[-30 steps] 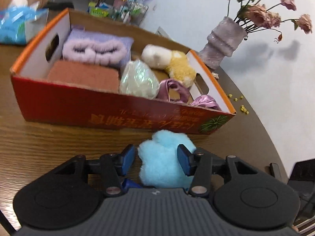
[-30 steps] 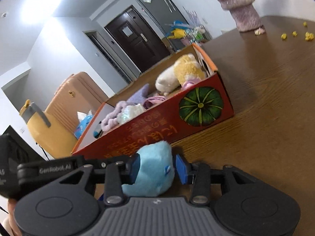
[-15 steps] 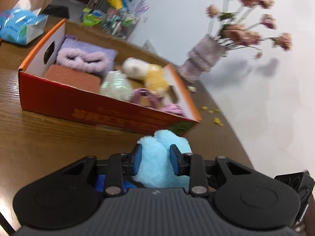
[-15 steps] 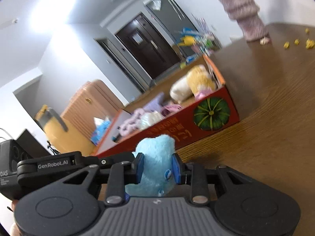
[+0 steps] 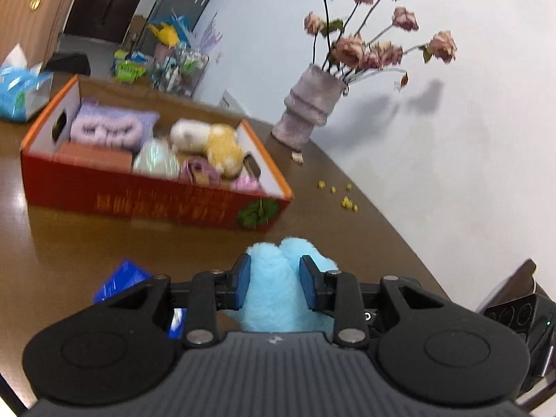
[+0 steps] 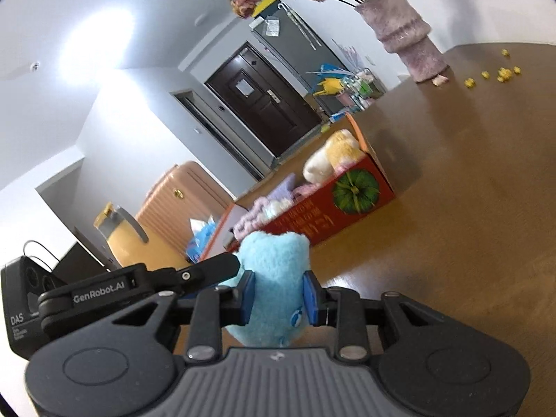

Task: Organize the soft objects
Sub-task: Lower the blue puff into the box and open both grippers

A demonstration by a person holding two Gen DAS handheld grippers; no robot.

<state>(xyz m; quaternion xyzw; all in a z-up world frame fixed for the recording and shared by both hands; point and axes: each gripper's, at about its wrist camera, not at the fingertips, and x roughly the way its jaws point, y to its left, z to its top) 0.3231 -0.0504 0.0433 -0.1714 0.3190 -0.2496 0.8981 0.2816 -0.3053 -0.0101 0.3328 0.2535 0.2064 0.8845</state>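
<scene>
A light blue plush toy [image 5: 278, 278] is held between both grippers above the brown table. My left gripper [image 5: 274, 286] is shut on one part of it. My right gripper [image 6: 278, 295] is shut on another part of the blue plush [image 6: 274, 278]; the left gripper's body [image 6: 139, 285] shows at its left. The red cardboard box [image 5: 156, 201] stands farther back on the table and holds several soft items: a purple fluffy headband [image 5: 107, 127], a yellow-and-white plush [image 5: 208, 142], a pale green puff [image 5: 156, 161]. The box also shows in the right wrist view [image 6: 330, 208].
A vase with dried pink flowers [image 5: 312, 107] stands behind the box by the white wall. Yellow crumbs [image 5: 342, 196] lie on the table. A blue tissue pack [image 5: 21, 90] is at far left. A small blue packet [image 5: 118, 279] lies under my left gripper.
Both grippers closed on the blue plush and lifted it up and back from the box. The box now looks smaller and farther off in both views.
</scene>
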